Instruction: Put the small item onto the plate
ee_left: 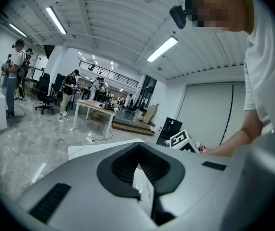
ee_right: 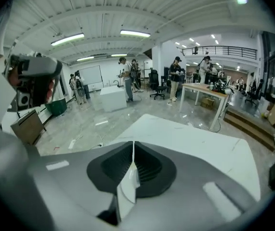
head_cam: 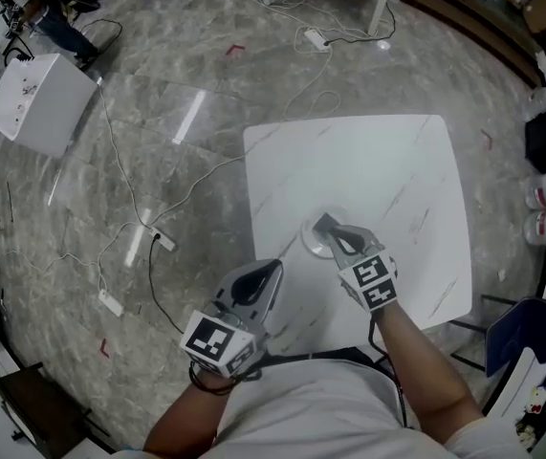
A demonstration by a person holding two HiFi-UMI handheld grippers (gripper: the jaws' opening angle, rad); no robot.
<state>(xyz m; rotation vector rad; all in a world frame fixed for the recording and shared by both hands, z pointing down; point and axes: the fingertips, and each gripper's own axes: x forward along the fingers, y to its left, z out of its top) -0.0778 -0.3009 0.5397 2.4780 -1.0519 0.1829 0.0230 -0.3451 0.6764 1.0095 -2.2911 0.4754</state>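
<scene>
Small pale round plate (head_cam: 308,242) near the table's (head_cam: 397,180) near edge; right gripper (head_cam: 324,225) over it, fingers (ee_right: 115,170) pinched shut, nothing held.

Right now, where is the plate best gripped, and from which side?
Probably the plate by its left rim, from the left: it lies flat on the table, so only the edge offers hold, and the right gripper covers the rest.
</scene>
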